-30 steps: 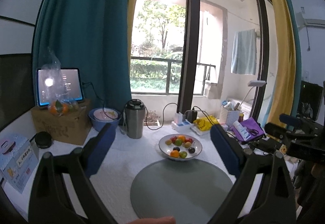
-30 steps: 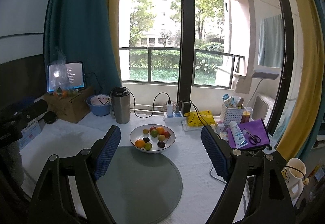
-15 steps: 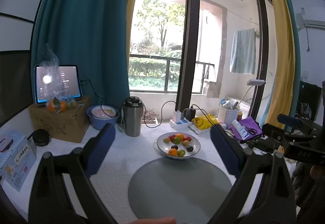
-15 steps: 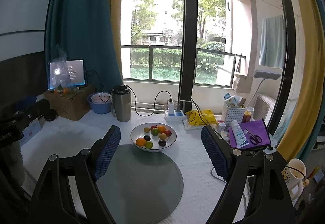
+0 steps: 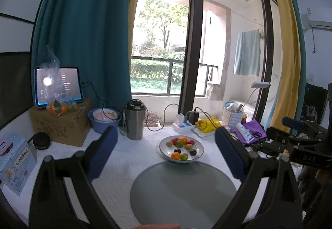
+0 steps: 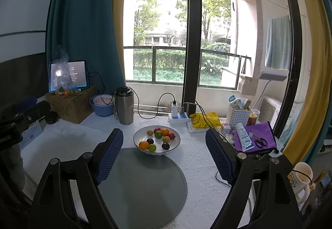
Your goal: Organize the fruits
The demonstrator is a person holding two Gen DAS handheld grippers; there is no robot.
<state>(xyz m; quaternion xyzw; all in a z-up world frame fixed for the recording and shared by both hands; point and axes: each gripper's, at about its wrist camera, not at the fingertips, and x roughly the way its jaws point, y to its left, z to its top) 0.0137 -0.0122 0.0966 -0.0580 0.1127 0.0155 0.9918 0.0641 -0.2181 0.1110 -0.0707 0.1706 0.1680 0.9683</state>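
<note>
A white bowl [image 5: 198, 155] [image 6: 173, 147] holds several small fruits: orange, green, red, yellow and dark purple. It stands on the white tablecloth just behind a round grey mat [image 5: 182, 191] [image 6: 143, 185]. My left gripper [image 5: 166, 154] is open and empty, held above the near edge of the mat. My right gripper [image 6: 165, 156] is open and empty, also above the mat, short of the bowl. The right gripper's body [image 5: 298, 145] shows at the right of the left wrist view.
A steel tumbler [image 5: 135, 120] [image 6: 124, 105], a blue bowl [image 5: 103, 121], a cardboard box [image 5: 62, 123] with a bag of oranges and a tablet stand at the back left. A power strip [image 6: 178, 117], yellow bag, white basket [image 6: 238, 112] and purple cloth [image 6: 257, 137] lie at right.
Both views have shifted slightly; the bowl sits a little lower and closer in the right wrist view. Both grippers stay open and empty.
</note>
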